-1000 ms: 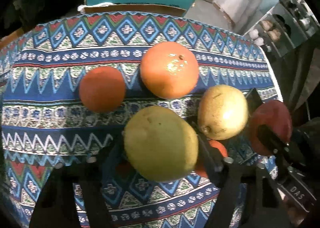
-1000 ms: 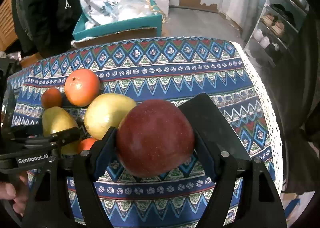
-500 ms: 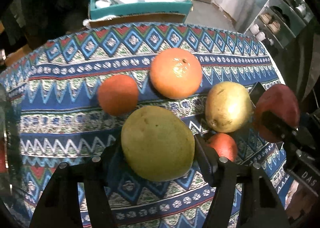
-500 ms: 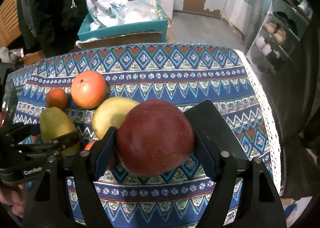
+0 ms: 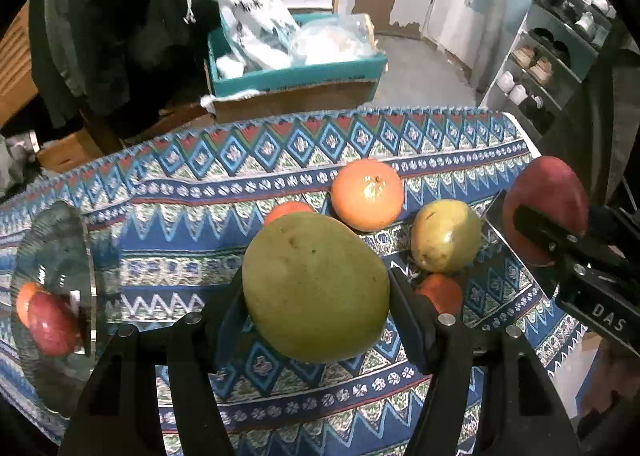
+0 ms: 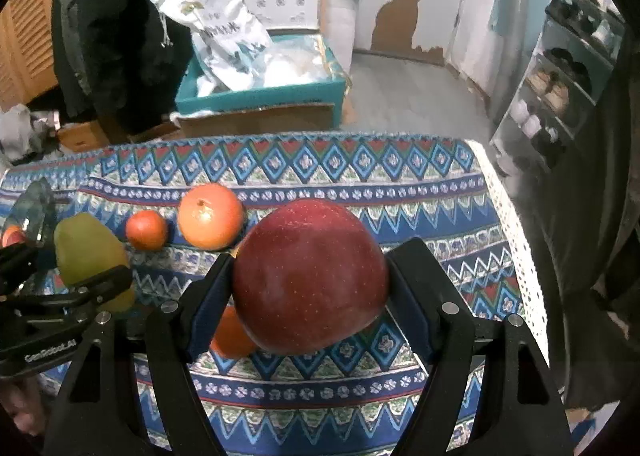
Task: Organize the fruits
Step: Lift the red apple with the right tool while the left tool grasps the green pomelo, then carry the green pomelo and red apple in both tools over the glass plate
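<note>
My left gripper (image 5: 316, 296) is shut on a green pear (image 5: 316, 288) and holds it above the patterned tablecloth (image 5: 180, 224). My right gripper (image 6: 308, 288) is shut on a red apple (image 6: 310, 276), also raised; both also show in the left wrist view, the apple (image 5: 548, 196) at the right. On the cloth lie a large orange (image 5: 367, 194), a small orange (image 6: 146, 229), a yellow pear (image 5: 446, 236) and a small red-orange fruit (image 5: 440, 292). A glass bowl (image 5: 52, 256) at the left edge holds a red apple (image 5: 50, 322) and an orange fruit.
Beyond the table's far edge stands a teal box (image 5: 296, 72) with white bags on a cardboard box. A shoe rack (image 5: 560, 56) stands at the right. The cloth's lace edge (image 6: 512, 232) marks the table's right side. A dark-clothed person stands at the back left.
Both grippers have lifted and pulled back with their fruit. The left view has swung left, so the glass bowl now shows at its left edge.
</note>
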The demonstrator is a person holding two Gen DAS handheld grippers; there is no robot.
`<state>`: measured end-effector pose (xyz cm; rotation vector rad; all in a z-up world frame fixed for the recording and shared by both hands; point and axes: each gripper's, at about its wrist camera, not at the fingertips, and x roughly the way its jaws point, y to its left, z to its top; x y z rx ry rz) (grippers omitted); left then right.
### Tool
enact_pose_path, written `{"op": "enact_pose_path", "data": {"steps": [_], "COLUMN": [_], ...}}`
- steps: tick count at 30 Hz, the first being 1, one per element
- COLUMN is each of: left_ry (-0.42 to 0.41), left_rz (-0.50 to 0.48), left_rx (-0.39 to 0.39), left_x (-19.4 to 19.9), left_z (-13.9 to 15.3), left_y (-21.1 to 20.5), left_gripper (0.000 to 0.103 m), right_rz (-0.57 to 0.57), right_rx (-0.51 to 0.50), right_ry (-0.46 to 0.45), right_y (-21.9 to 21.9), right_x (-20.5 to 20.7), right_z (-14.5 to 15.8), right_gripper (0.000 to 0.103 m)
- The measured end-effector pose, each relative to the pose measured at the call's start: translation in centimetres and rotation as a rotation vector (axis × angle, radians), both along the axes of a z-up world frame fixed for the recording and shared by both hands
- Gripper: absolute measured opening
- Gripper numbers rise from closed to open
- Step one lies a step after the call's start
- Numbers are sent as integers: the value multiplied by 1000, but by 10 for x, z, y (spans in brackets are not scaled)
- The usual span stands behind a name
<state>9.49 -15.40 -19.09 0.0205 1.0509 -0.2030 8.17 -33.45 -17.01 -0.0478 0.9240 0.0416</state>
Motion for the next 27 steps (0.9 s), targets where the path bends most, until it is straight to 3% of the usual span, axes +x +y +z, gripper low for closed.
{"op": "enact_pose_path", "data": {"steps": [27], "left_ry": [-209], "left_rz": [27], "left_rx": [-58], "left_x": [-46], "left_z": [96], "left_y": [56], "left_gripper": [68], "right_rz": [97], "right_rx": [35], "right_ry": [-188], "right_y": [43], "right_x": [-35], "right_z": [86], "right_gripper": [76]}}
